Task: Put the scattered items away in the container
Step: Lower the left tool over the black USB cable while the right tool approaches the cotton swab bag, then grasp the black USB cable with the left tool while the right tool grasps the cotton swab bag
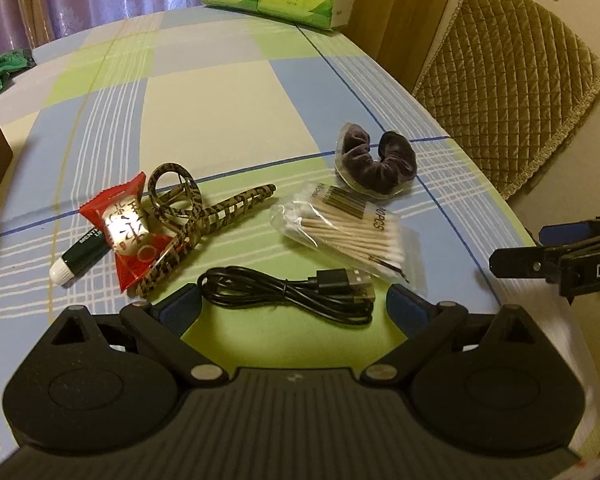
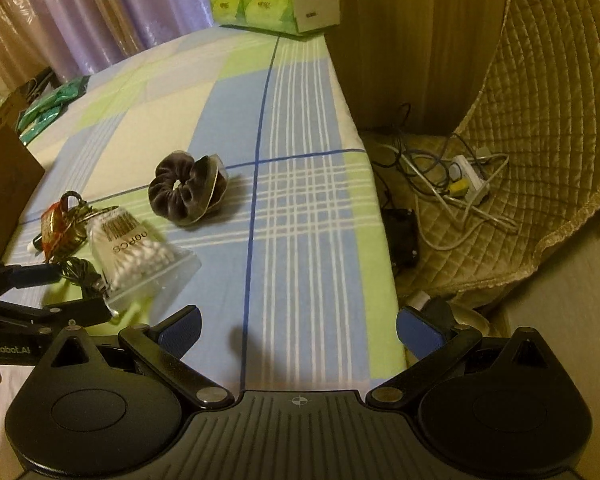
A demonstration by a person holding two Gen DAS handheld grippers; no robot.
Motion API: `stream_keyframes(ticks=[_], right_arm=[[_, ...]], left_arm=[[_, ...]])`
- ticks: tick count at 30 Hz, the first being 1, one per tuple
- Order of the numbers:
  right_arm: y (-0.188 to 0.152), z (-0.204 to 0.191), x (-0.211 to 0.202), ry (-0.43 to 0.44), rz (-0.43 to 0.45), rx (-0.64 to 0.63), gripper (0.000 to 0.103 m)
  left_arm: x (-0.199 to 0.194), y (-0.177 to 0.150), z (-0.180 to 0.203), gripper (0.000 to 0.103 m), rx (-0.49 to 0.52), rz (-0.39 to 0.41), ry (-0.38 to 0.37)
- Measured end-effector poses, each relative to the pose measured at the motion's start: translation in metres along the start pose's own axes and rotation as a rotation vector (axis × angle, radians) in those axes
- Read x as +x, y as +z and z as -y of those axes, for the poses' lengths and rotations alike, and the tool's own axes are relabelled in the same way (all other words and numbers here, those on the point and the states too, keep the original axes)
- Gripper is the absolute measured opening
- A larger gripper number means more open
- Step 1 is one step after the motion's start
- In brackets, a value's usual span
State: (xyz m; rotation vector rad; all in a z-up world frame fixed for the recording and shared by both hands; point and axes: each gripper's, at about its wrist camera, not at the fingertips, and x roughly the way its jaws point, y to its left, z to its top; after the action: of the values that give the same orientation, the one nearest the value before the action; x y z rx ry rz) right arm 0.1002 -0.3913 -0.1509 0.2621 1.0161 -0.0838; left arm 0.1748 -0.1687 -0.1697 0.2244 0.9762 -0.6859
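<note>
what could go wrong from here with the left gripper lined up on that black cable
1. The coiled USB cable lies between the open left gripper fingers; a pinch on one loop may let the rest uncoil and trail.
2. The cotton swab bag lies close beside it, so a finger might snag its plastic.
3. The hair claw, candy wrapper and lip balm overlap; lifting one may drag the others.

Checked bedsheet (image 1: 228,120) carries cable (image 1: 288,294), swabs (image 1: 352,232), scrunchie (image 1: 380,164), claw clip (image 1: 196,216)
</note>
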Motion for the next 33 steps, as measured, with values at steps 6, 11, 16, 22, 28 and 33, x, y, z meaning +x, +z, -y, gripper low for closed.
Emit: stream_keyframes(ticks=[6, 11, 16, 22, 28, 33], right_arm=[[0.004, 0.001, 0.005, 0.004, -0.006, -0.004, 0.101], [0.006, 0.003, 0.008, 0.005, -0.01, 0.001, 0.101], [0.005, 0.004, 0.01, -0.001, -0.021, 0.006, 0.101], [0.004, 0.005, 0.011, -0.007, -0.025, 0.012, 0.101], [0.003, 0.005, 0.012, -0.014, -0.031, 0.01, 0.101], [0.003, 0.003, 0.013, -0.024, -0.032, 0.008, 0.101]], left_arm=[[0.008, 0.003, 0.0, 0.098, 0.009, -0.001, 0.009], [0.004, 0.002, 0.0, 0.099, 0.088, 0.024, -0.008], [0.006, 0.005, -0.003, 0.1, 0.163, 0.023, -0.045], [0.013, 0.009, -0.002, 0.101, 0.19, 0.018, -0.066], [0.019, 0.003, 0.001, 0.097, 0.254, 0.02, -0.065], [0.011, -0.004, 0.002, 0.096, 0.285, 0.049, -0.058]])
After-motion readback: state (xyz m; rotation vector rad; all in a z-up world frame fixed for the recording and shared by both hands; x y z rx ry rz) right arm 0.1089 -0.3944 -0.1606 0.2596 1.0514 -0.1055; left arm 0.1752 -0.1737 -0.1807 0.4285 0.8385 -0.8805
